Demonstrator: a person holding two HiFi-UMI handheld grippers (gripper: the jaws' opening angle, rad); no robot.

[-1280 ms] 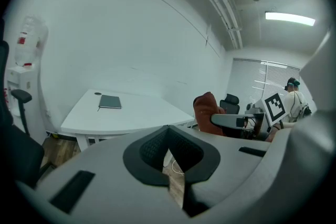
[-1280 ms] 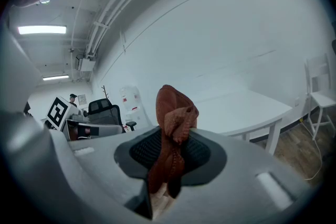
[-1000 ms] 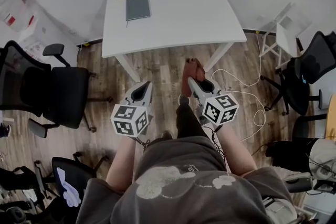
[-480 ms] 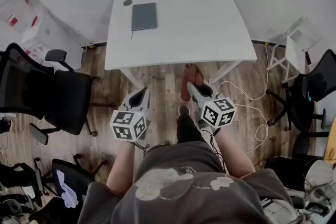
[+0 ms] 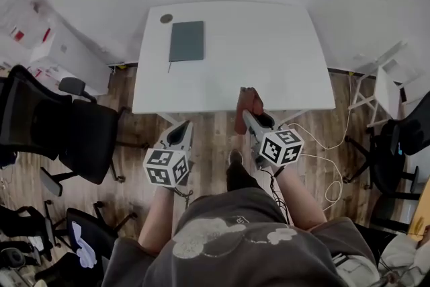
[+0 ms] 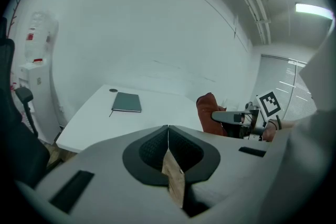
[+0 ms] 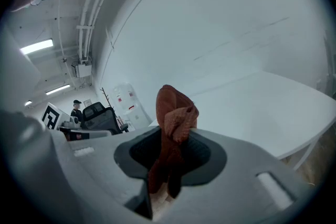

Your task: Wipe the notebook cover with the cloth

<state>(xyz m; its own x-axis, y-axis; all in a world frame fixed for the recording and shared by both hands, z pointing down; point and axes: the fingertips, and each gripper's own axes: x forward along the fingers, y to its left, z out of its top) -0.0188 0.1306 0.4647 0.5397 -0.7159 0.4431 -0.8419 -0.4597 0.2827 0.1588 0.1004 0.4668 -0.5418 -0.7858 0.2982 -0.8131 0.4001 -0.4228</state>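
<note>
On the far left part of the white table point(image 5: 269, 57), the grey-green notebook point(image 5: 186, 41) lies flat and closed, with a small dark disc point(image 5: 166, 19) just beyond it at the corner. The left gripper point(image 5: 180, 130) is held short of the table's near edge, over the wooden floor point(image 5: 208, 138); its jaws are pressed together with nothing between them. The right gripper point(image 5: 248, 116) sits at the near edge, right of centre, jaws clamped on a bunched rust-red cloth point(image 5: 248, 103) that stands above them and hangs below. Cloth and notebook are well apart. A black office chair point(image 5: 74, 128) stands left of the table
</note>
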